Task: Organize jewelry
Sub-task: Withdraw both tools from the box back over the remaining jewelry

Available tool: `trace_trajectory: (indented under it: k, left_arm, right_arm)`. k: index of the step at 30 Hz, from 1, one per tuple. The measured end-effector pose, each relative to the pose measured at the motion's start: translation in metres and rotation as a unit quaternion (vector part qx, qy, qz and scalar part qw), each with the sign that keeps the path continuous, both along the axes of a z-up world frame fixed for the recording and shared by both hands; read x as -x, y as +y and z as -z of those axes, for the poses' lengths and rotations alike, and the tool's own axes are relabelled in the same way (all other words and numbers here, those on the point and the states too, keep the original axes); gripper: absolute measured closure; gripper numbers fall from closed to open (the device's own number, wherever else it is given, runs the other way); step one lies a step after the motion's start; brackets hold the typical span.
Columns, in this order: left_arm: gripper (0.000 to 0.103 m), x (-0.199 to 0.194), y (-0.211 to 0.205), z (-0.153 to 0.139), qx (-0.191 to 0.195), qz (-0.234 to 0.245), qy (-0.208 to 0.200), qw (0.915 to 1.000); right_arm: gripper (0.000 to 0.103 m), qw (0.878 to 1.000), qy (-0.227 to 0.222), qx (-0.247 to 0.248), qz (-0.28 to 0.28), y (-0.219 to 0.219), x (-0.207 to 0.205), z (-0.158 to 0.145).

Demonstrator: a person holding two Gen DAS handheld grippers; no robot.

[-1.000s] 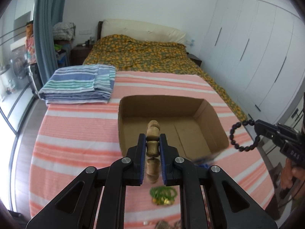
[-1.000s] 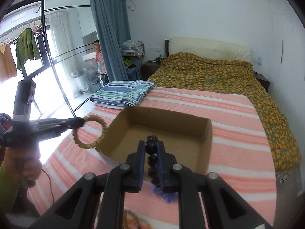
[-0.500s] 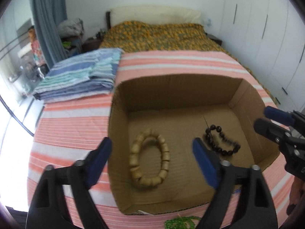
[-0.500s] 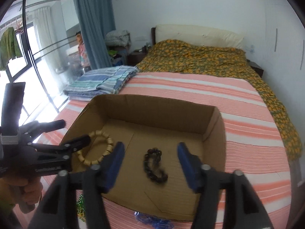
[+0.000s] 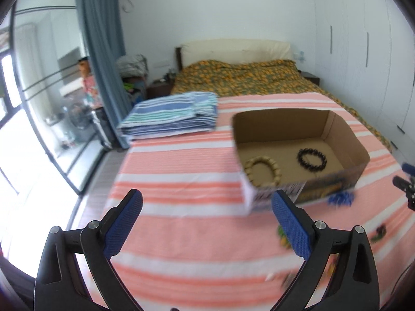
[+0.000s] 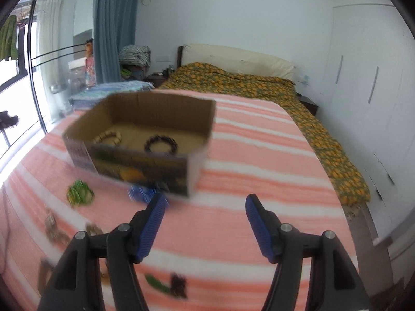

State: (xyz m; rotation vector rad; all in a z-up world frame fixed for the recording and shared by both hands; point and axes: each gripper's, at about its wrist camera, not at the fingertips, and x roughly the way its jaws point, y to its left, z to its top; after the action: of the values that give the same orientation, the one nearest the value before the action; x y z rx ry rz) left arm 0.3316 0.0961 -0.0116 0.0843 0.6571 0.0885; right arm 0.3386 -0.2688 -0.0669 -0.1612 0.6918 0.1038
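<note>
A cardboard box (image 5: 337,129) (image 6: 205,119) sits on the striped bedspread. Inside lie a tan wooden bead bracelet (image 5: 262,171) (image 6: 109,138) and a black bead bracelet (image 5: 311,157) (image 6: 161,143). My left gripper (image 5: 206,212) is open and empty, low and left of the box. My right gripper (image 6: 205,212) is open and empty, in front of the box's right corner. On the spread near the box lie a blue piece (image 6: 141,193) (image 5: 339,199), a green piece (image 6: 79,194) (image 5: 284,235) and several blurred small pieces (image 6: 53,226).
A folded striped blanket (image 5: 171,116) lies left of the box. A floral duvet (image 5: 246,80) covers the far bed. A glass door and blue curtain (image 5: 101,51) stand at the left, white wardrobes (image 5: 363,51) at the right. The right gripper's tip (image 5: 404,184) shows at the frame edge.
Both grippers opened and dropped their bracelets into the box, then pulled back and apart from it; the views are now lower and farther from the box.
</note>
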Motion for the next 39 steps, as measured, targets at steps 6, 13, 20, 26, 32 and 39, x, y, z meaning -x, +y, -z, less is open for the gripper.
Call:
trace_trajectory:
  k: [6, 13, 20, 26, 32, 39]
  left_arm:
    - [0.002, 0.065, 0.035, -0.019, -0.013, -0.039, -0.004, 0.9991]
    - [0.000, 0.099, 0.040, 0.011, 0.006, -0.059, 0.023, 0.9980]
    - [0.000, 0.105, 0.020, 0.071, 0.026, -0.065, 0.044, 0.9966]
    - [0.001, 0.103, 0.004, 0.110, 0.036, -0.049, 0.057, 0.9965]
    - [0.001, 0.094, -0.001, 0.133, 0.049, -0.049, 0.075, 0.9948]
    - [0.001, 0.084, -0.004, 0.147, 0.054, -0.047, 0.103, 0.9921]
  right_arm:
    - [0.037, 0.998, 0.022, 0.023, 0.053, -0.036, 0.043, 0.031]
    - [0.037, 0.995, 0.037, 0.009, 0.090, -0.052, 0.063, 0.050]
    - [0.037, 0.993, 0.019, 0.000, 0.115, -0.049, 0.084, 0.053]
    - [0.037, 0.993, 0.034, -0.001, 0.113, -0.039, 0.096, 0.069]
    - [0.037, 0.993, 0.050, 0.008, 0.107, -0.030, 0.095, 0.083]
    - [0.036, 0.992, 0.056, 0.011, 0.109, -0.028, 0.095, 0.087]
